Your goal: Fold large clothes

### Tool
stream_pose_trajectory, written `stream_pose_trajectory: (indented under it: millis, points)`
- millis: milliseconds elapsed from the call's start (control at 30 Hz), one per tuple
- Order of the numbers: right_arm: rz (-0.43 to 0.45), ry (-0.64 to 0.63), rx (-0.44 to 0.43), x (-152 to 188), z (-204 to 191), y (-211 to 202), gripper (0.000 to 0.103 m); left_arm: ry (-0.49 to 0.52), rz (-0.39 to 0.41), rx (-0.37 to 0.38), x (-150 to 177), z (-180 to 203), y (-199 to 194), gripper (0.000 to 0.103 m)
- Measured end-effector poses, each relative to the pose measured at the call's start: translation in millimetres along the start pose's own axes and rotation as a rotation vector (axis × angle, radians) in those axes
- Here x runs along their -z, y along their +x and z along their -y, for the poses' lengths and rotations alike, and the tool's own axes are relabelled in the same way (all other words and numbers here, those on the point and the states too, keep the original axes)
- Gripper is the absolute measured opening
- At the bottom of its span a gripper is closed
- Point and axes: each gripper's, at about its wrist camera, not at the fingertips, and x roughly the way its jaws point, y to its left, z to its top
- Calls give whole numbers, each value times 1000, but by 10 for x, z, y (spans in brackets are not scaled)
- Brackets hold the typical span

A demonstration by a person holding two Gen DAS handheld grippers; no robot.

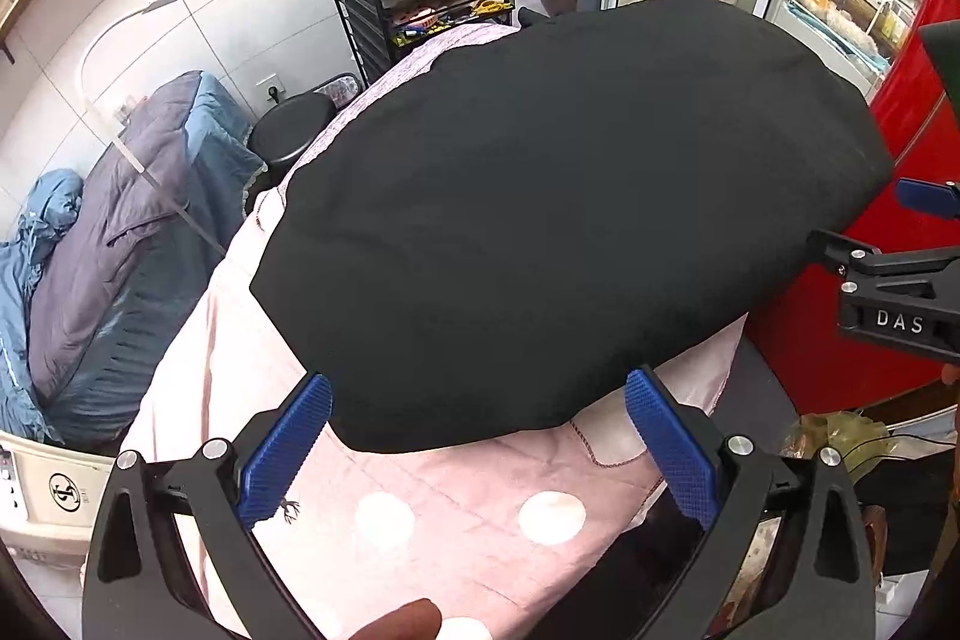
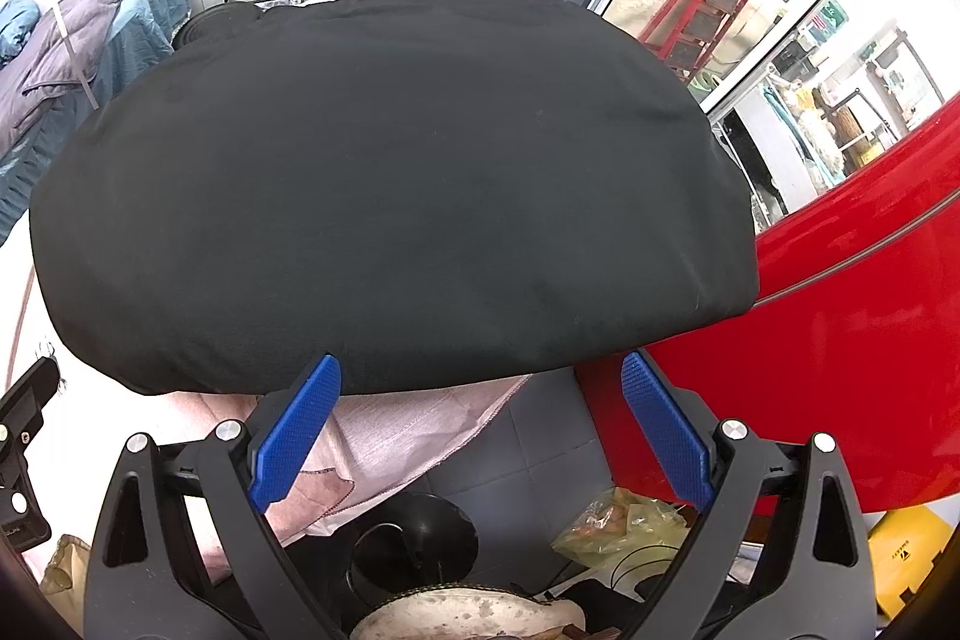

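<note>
A large black garment [image 1: 558, 214] lies spread flat on a pink quilted cover [image 1: 456, 508] over a table. It fills the middle of the right wrist view [image 2: 384, 196] too. My left gripper [image 1: 480, 388] is open, its blue pads just above the garment's near edge, holding nothing. My right gripper [image 2: 480, 370] is open at the garment's near right edge, empty. The right gripper also shows in the left wrist view [image 1: 900, 232] at the garment's right corner.
A red curved panel [image 2: 828, 352] stands right of the table. A black trolley [image 1: 420, 4] with bottles and a black stool [image 1: 294, 130] stand behind. Blue-grey bedding [image 1: 108, 244] lies left. Bags and clutter [image 2: 624, 526] sit on the floor below the table's near right corner.
</note>
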Motion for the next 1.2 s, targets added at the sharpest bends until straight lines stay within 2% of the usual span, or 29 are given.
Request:
stream_pose_trajectory:
  millis: [800,1200]
  points:
    - [-2,-7,-6,42,-5,35,94,-1,-23,-3,-1,-5,42,97]
    - [11,-30,-25,-21,-126,-15,94,-1,-25,-6,-2,-6,58,97]
